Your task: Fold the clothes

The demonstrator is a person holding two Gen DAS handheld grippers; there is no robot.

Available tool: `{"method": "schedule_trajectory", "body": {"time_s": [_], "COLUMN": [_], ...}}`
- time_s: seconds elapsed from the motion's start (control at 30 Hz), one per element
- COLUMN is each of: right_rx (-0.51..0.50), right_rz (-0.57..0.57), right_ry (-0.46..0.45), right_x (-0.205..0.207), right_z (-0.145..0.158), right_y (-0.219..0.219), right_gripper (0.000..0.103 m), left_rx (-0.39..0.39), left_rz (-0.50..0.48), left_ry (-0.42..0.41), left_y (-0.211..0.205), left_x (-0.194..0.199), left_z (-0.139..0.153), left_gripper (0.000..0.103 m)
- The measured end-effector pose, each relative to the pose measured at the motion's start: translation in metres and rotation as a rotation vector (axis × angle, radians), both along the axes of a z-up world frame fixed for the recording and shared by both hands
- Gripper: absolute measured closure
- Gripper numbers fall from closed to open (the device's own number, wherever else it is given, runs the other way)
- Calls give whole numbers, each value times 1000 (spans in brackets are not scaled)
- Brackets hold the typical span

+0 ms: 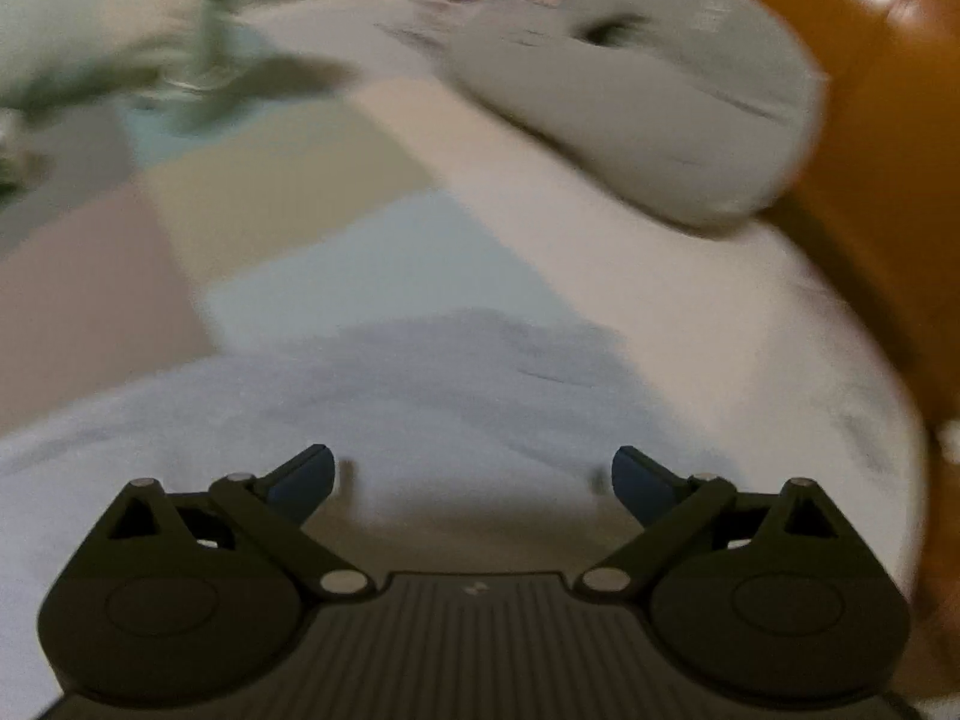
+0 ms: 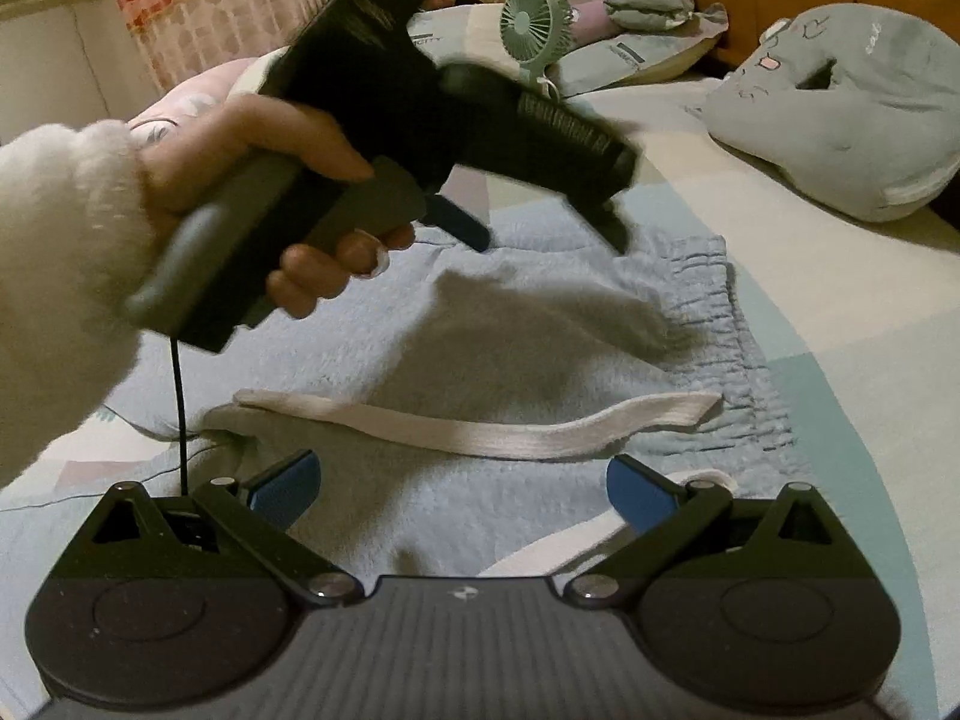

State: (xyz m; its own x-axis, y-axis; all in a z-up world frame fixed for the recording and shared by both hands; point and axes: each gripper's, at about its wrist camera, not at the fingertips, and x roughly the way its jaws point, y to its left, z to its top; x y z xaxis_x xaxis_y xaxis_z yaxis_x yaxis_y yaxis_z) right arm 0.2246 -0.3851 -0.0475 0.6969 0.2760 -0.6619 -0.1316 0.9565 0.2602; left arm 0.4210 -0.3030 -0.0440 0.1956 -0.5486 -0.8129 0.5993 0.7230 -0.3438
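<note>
While nothing is being pinched yet, the fluffy pale blue garment (image 2: 480, 324) is laid out on the patchwork bedsheet (image 2: 852, 420), partly bunched, with its gathered elastic edge (image 2: 732, 324) at the right and a white ribbed band (image 2: 480, 426) draped across the near part. The left gripper (image 2: 540, 240) is held in the air just above the garment's far half in the right wrist view, jaws spread and empty, gripped by the left hand (image 2: 270, 180) in a fuzzy white sleeve. The right gripper (image 2: 462, 492) is hovered low over the near edge, jaws also spread wide with nothing between them. It's judged to be the reach-in stage before a fold, so an edge or corner probably needs grabbing on each side next. A grey plush pillow (image 2: 840, 114) and a small green fan (image 2: 534, 18) are parked further back, well apart from the work.
</note>
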Motion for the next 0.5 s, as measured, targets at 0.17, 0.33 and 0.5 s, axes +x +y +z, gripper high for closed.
{"method": "schedule_trajectory", "body": {"time_s": [0.17, 0.33, 0.5], "right_rx": [9, 43, 122], "right_rz": [-1, -12, -57], "right_ry": [-1, 3, 18], "right_x": [-3, -2, 1], "right_z": [0, -3, -5], "right_y": [-5, -15, -29], "right_gripper": [0, 0, 0], "left_rx": [-16, -18, 26], "left_rz": [-24, 22, 31], "left_ry": [41, 64, 15], "left_y": [-25, -28, 13], "left_x": [12, 25, 4], "left_z": [-26, -25, 7], "left_gripper": [5, 6, 5]}}
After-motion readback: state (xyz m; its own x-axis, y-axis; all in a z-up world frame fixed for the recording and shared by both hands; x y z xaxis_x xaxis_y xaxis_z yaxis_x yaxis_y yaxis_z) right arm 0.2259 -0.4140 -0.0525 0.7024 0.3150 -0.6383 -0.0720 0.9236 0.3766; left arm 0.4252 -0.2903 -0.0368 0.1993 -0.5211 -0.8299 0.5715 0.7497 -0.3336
